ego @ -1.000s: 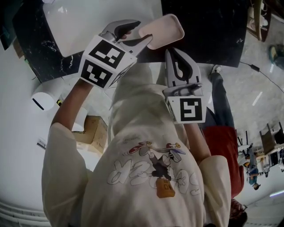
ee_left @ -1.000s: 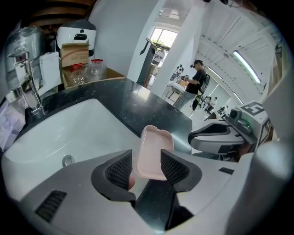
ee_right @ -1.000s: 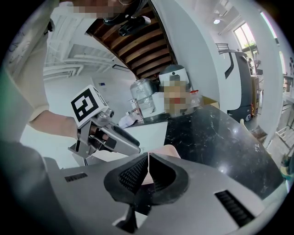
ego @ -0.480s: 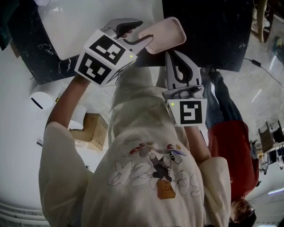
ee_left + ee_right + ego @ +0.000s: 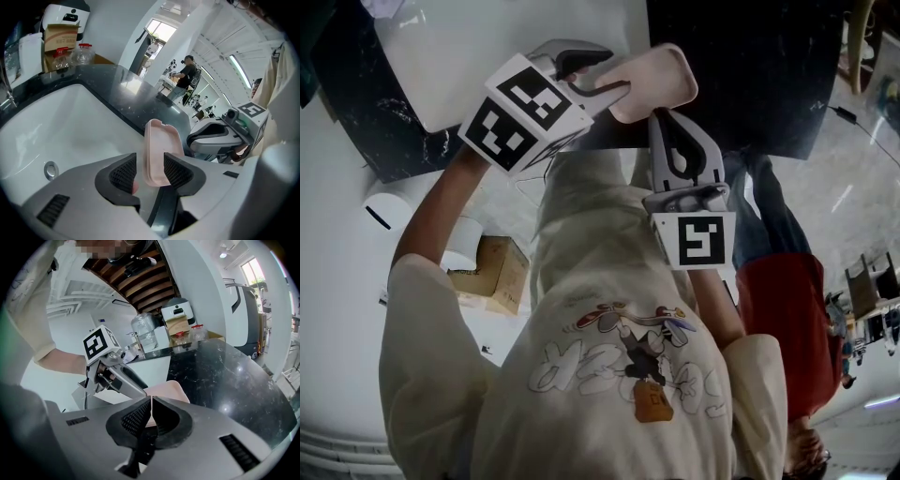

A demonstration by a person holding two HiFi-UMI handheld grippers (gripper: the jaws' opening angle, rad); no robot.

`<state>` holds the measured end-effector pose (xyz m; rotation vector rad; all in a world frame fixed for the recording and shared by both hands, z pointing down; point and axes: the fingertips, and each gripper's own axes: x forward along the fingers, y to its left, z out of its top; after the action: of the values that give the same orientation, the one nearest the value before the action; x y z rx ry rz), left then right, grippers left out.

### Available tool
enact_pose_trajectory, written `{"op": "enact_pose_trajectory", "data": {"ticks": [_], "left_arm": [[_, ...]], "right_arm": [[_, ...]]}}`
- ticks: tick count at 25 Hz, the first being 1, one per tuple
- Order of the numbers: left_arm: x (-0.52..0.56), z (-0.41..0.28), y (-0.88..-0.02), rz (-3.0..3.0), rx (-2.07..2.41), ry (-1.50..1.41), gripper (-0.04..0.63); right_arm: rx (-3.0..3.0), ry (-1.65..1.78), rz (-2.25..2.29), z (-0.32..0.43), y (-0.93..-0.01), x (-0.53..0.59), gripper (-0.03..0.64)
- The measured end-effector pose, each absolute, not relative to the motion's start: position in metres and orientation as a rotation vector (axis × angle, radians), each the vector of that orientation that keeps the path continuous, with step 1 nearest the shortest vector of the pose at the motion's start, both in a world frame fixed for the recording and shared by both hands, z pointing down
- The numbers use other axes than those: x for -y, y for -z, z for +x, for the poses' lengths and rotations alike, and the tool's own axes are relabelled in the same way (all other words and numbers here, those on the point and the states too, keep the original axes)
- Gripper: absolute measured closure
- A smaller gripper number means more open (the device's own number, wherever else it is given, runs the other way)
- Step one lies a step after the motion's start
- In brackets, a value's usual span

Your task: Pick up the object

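Left tool (image 5: 614, 75) (image 5: 150, 171): clamped on the pink tray, one ribbed pad on each side of the tray's near end; no other thing is in the jaws.
Right tool (image 5: 670, 117) (image 5: 151, 411): jaws pressed together with nothing between them; it points at the counter just beside the left tool, at the tray's underside.
Pink tray (image 5: 661, 75) (image 5: 161, 150) (image 5: 168, 390): a shallow rounded rectangle with a raised rim, held up off the counter and standing on edge between the left tool's pads. From the head view it hangs over the counter's near edge, where the sink meets the dark stone.
Counter (image 5: 741, 66) (image 5: 131, 89) (image 5: 225, 376): black, glossy, with pale veins.
Sink (image 5: 487, 47) (image 5: 70, 131): a white basin set into the counter, on the left tool's side; a round metal drain (image 5: 50, 168) shows in its floor.
Far corner of the counter: a cardboard box (image 5: 61, 35) (image 5: 178, 326) with a white appliance (image 5: 65, 14) (image 5: 176, 310) on top.
Marker cubes: one on the left tool (image 5: 520, 112), one on the right tool (image 5: 698, 239).
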<state>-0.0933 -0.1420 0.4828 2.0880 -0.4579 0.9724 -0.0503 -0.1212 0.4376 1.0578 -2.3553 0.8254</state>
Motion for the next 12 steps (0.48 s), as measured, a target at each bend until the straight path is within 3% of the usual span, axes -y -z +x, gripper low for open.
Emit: {"op": "enact_pose_trajectory", "data": {"ticks": [7, 12], "left_arm": [[0.1431, -0.0853, -0.4878, 2.064, 0.357, -0.924, 0.414], [0.1412, -0.0827, -0.4919, 2.042, 0.308, -0.913, 0.458]], "right_arm": [[2.339, -0.836, 1.051, -0.0491, -0.4440, 0.1239, 0.597], [2.338, -0.832, 1.051, -0.0474, -0.4451, 0.1253, 0.597]]}}
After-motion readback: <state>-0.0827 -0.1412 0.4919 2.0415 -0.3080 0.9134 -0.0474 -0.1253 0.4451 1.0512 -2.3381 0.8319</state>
